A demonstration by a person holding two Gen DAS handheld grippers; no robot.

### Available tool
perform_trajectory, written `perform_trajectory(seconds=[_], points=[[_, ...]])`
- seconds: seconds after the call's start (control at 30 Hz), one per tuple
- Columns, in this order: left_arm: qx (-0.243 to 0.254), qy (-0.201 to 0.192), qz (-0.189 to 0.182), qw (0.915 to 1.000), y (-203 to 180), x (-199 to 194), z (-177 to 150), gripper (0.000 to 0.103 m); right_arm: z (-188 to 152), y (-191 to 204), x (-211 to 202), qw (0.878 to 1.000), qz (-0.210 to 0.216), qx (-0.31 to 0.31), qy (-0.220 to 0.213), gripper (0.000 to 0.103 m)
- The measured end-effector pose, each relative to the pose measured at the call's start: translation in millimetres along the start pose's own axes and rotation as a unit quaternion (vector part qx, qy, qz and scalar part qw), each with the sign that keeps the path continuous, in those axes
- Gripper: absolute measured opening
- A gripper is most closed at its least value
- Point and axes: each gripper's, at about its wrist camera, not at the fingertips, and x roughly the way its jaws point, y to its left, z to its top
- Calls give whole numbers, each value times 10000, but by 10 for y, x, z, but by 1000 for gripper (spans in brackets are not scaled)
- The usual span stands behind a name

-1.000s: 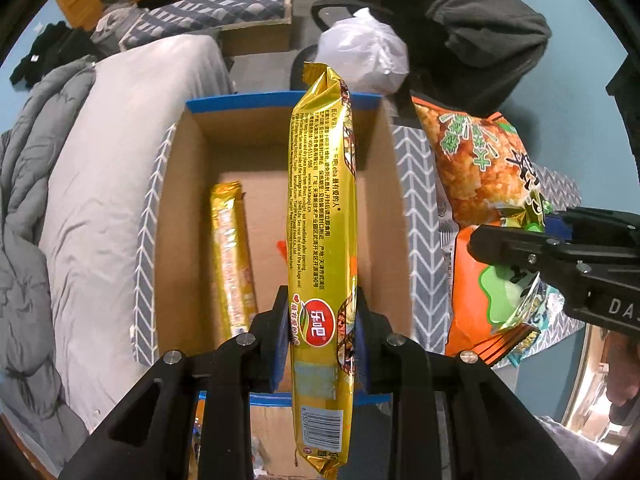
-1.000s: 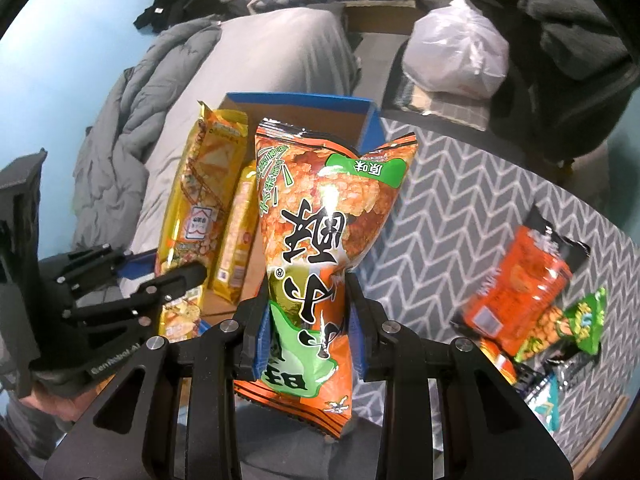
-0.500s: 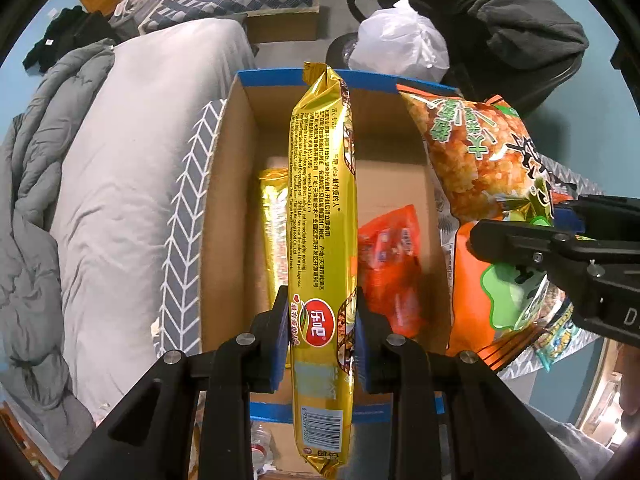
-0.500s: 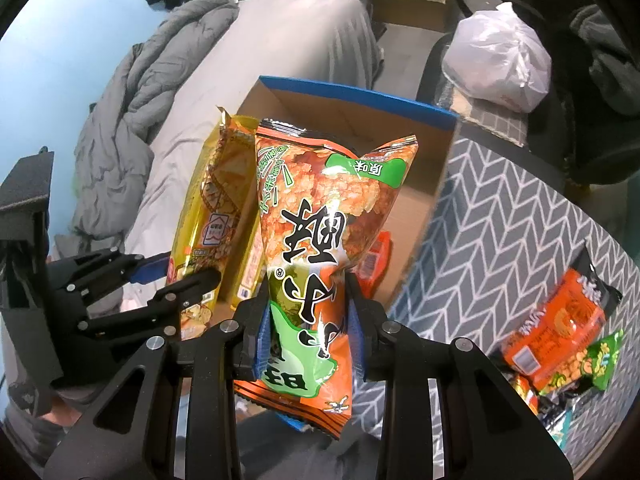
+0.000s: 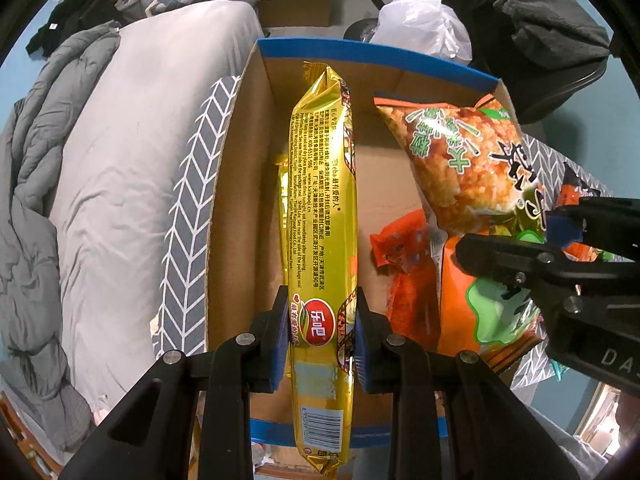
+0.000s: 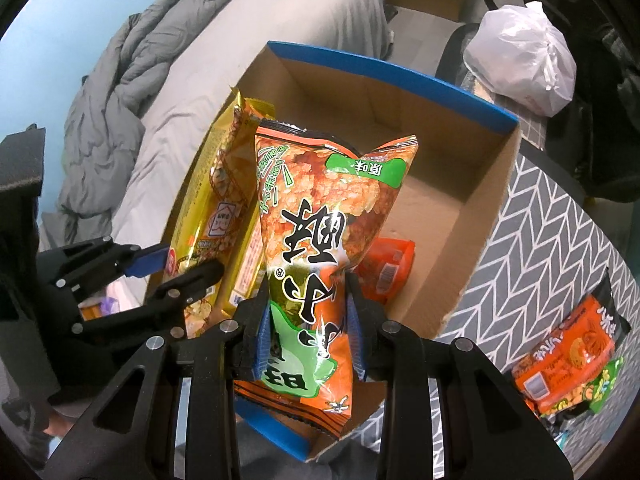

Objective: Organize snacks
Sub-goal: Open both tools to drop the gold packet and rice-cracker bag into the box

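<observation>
My left gripper (image 5: pixel 320 332) is shut on a long gold snack packet (image 5: pixel 322 208) and holds it above the left side of an open cardboard box (image 5: pixel 240 184) with blue-taped rims. My right gripper (image 6: pixel 308 320) is shut on an orange-and-green rice cracker bag (image 6: pixel 320 216) held over the same box (image 6: pixel 480 184). Inside the box lie a second gold packet (image 5: pixel 282 176) and a small orange packet (image 5: pixel 400 236). The right gripper with its bag (image 5: pixel 460 160) shows at the right in the left wrist view; the left gripper (image 6: pixel 160 276) shows at the left in the right wrist view.
The box sits on a grey chevron cloth (image 6: pixel 552 232). More snack packets (image 6: pixel 568 356) lie on the cloth to the right. A bed with grey bedding (image 5: pixel 100 160) is on the left. A white plastic bag (image 6: pixel 524 60) and a dark chair stand beyond the box.
Both grippers have moved over the box with their packets still held. The box now fills more of both views, and the orange packet inside has come into sight.
</observation>
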Motion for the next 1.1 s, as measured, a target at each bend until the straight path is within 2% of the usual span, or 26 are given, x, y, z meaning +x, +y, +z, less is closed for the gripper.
perform_trajectory(seconds=[0.13, 0.3, 0.5, 0.6, 0.73, 1.1], points=[[-90, -65, 69, 9999, 42, -8, -8, 28, 14, 3, 22, 9999, -61, -36, 76, 33], [-124, -205, 117, 9996, 89, -99, -20, 40, -12, 30, 21, 9997, -195, -92, 80, 34], [-58, -219, 284, 9993, 113, -176, -62, 45, -53, 61, -147, 9989, -416, -172, -133, 49], [-20, -307, 341, 9989, 96, -254, -90, 55, -81, 65, -241, 9982, -512, -221, -240, 60], [41, -461, 357, 9983, 39, -397, -124, 63, -135, 53, -378, 9973, -597, -228, -357, 64], [94, -587, 208, 9980, -126, -692, -153, 65, -328, -103, -710, 9970, -513, 75, -579, 65]])
